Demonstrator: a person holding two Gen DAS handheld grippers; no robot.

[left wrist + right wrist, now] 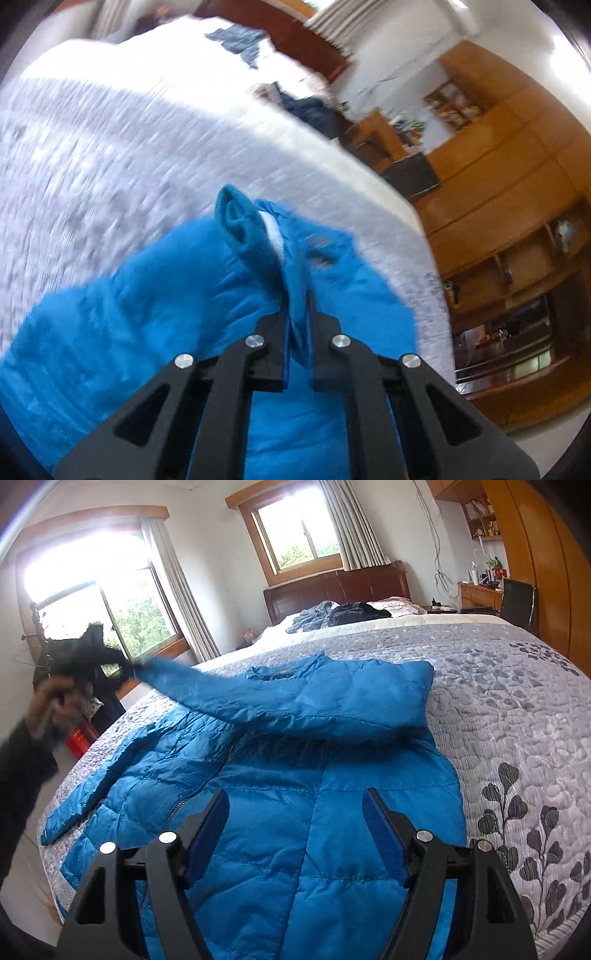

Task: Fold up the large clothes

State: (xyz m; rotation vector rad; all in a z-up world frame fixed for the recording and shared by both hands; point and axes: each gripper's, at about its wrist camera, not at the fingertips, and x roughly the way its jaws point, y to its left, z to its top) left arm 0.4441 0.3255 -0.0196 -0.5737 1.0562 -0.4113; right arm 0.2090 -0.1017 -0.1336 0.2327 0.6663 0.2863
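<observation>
Blue jacket (295,812) sleeve cuff (258,229) in L fingers (297,325), R fingers (295,823) apart, near bed (517,701) edge.

One blue jacket (303,812) lies on one bed (517,709), with two darker garments, one grey-blue (310,616) and one black (354,613), near one headboard (332,587). Two windows (299,531) show, one black chair (517,598), and two grippers, left (297,306) and right (295,797).

Bright blue quilted puffer jacket (314,812) lies spread across the grey leaf-patterned bedspread (498,701), front zip showing. One sleeve (229,698) is lifted, stretched taut off to the left, cuff (243,221) pinched; the other sleeve (85,801) rests flat near the bed's edge.
</observation>
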